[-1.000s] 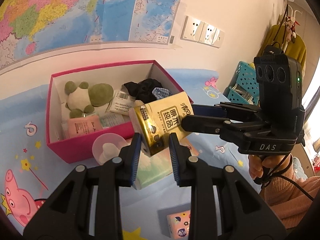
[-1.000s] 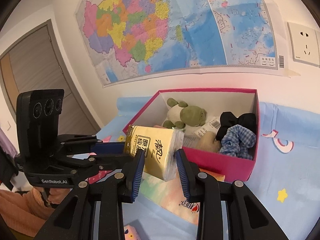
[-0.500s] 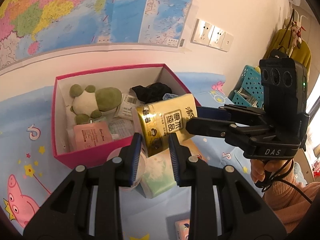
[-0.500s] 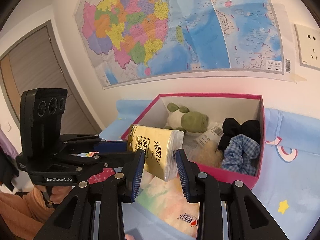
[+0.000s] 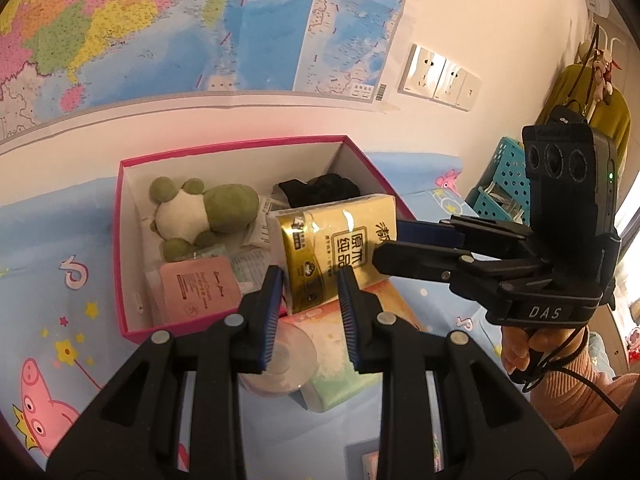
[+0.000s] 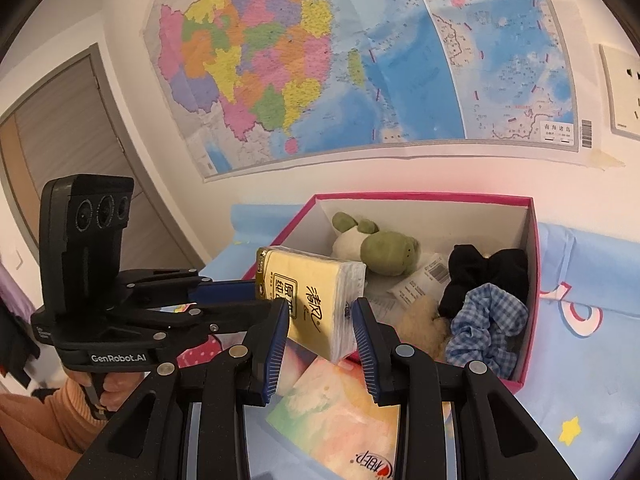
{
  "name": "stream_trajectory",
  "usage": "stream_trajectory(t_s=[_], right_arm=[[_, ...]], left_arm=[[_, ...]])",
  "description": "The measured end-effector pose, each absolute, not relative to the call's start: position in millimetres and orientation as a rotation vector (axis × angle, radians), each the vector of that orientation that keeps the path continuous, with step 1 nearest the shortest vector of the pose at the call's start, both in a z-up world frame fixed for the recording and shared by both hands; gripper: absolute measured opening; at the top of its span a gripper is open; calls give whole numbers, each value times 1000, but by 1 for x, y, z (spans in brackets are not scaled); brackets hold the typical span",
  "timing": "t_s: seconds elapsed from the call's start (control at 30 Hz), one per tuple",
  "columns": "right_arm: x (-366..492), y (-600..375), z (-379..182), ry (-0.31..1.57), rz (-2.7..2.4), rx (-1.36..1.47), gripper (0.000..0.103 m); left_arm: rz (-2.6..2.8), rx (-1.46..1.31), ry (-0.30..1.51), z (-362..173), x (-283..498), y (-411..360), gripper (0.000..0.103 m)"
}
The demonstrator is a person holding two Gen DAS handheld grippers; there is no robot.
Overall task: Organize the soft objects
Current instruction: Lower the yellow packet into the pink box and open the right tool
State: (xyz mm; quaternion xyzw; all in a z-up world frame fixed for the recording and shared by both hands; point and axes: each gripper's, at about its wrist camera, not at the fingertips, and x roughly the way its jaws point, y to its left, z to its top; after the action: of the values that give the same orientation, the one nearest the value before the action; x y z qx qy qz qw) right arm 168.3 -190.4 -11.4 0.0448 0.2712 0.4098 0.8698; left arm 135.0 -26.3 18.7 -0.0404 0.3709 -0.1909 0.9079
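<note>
Pink cardboard box (image 5: pixel 120 240) sits left of centre on the blue cloth, with the green plush (image 5: pixel 208 216) and a pink packet (image 5: pixel 196 288) already inside. My left gripper (image 5: pixel 310 300) pinches the near end of the gold tissue pack (image 5: pixel 336 248), which hangs tilted over the box's front right corner. My right gripper (image 6: pixel 320 324) seems to clamp its other end (contact looks firm, though I can't be certain). I judge this the placing step: next I should carry the pack over the rim, lower it into the free middle beside the scrunchies (image 6: pixel 484 320), then let go.
</note>
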Motion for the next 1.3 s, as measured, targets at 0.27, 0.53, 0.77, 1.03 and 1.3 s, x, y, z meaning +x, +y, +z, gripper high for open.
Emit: stream_trajectory(t_s=[0.27,0.53,0.77,1.03,1.3], right_arm=[[176,-190,-14,579,852,107,33],[182,-189,-16,591,849,114,33],[186,-187,-17,600,847,117,33],[195,-184,-21,619,845,124,33],[203,-181,-24,640,837,132,34]], left_arm=[[-381,-84,774,17,143,-27,30],[-373,-87,786,16,150,-28,30],[-363,-85,799,14,156,-28,30],[-350,-95,818,7,164,-25,30],[-341,-105,843,3,174,-24,30]])
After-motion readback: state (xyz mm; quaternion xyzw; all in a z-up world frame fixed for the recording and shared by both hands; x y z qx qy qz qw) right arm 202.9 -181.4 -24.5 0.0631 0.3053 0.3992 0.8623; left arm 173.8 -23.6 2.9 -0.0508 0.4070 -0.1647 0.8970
